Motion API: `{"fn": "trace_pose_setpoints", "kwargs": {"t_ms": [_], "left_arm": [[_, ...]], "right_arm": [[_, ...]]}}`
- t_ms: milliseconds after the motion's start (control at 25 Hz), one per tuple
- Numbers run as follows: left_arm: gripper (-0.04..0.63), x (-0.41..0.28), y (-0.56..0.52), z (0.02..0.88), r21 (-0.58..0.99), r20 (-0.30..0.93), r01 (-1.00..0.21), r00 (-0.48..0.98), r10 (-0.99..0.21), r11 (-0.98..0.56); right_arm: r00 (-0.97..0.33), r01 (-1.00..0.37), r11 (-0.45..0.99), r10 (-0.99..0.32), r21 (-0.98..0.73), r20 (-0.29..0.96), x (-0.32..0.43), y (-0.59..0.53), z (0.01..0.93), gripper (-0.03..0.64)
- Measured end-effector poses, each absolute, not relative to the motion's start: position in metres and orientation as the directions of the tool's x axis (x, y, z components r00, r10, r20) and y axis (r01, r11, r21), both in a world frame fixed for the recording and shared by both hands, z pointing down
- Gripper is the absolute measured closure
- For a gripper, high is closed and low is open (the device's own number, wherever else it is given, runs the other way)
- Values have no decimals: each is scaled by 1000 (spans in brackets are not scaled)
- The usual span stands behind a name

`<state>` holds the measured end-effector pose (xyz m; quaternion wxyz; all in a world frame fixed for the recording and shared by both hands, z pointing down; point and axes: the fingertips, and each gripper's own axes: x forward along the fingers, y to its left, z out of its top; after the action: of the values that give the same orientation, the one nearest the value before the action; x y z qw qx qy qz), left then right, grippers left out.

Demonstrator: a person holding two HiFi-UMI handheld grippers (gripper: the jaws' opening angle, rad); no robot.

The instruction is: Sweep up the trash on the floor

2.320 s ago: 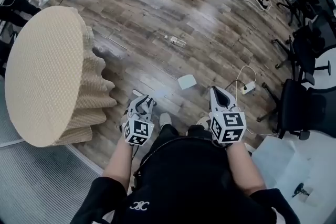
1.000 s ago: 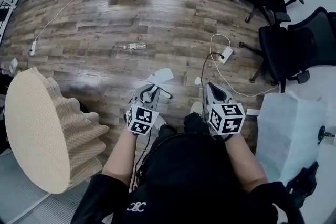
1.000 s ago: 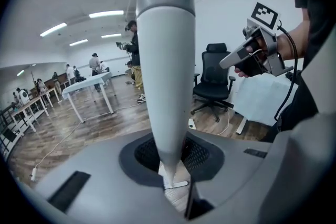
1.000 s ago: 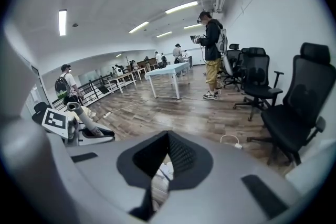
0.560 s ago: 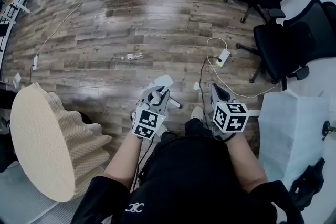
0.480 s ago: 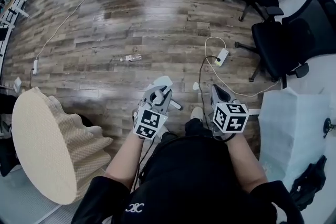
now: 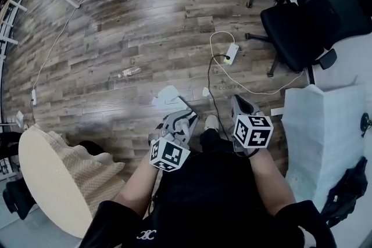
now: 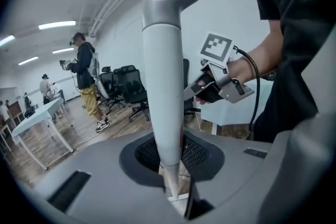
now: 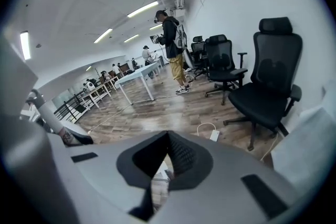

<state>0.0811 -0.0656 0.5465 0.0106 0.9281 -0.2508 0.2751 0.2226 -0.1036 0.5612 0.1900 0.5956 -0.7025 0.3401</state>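
My left gripper [image 7: 185, 119] is shut on a pale grey handle [image 8: 163, 86] that stands upright between its jaws. In the head view the handle runs down to a white dustpan-like head [image 7: 168, 94] on the wood floor. A clear plastic bottle [image 7: 129, 72] lies on the floor, farther out and to the left. A small white scrap [image 7: 206, 92] lies just right of the white head. My right gripper [image 7: 240, 103] is beside the left one, shut with nothing in it; it also shows in the left gripper view [image 8: 195, 93].
A power strip [image 7: 231, 54] with a looping white cable lies ahead. Black office chairs [image 7: 296, 26] stand at the upper right. A white sheet-covered surface [image 7: 317, 130] is at my right, a beige honeycomb round table [image 7: 52, 183] at my lower left. A person [image 9: 173, 44] stands farther off.
The person has turned and stepped: the beige table slid to the lower left and the chairs came nearer. My left gripper still holds the handle and has swung a little right.
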Motion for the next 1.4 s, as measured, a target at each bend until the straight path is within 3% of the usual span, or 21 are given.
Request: {"fn": "trace_pose_setpoints", "kwargs": {"t_ms": [400, 720, 1080, 1400], "left_arm": [[535, 153, -84, 570, -154, 543, -353, 750, -378, -923], [535, 160, -109, 571, -186, 522, -227, 802, -292, -956], [535, 195, -92, 570, -258, 535, 13, 834, -132, -966], [535, 204, -94, 555, -276, 530, 30, 839, -126, -961]], "right_arm": [[-174, -968, -5, -703, -250, 689, 278, -138, 570, 603], [-124, -973, -53, -707, -226, 696, 274, -140, 564, 603], [-40, -972, -135, -714, -193, 699, 289, -124, 559, 603], [-5, -962, -187, -721, -201, 693, 313, -116, 560, 603]]}}
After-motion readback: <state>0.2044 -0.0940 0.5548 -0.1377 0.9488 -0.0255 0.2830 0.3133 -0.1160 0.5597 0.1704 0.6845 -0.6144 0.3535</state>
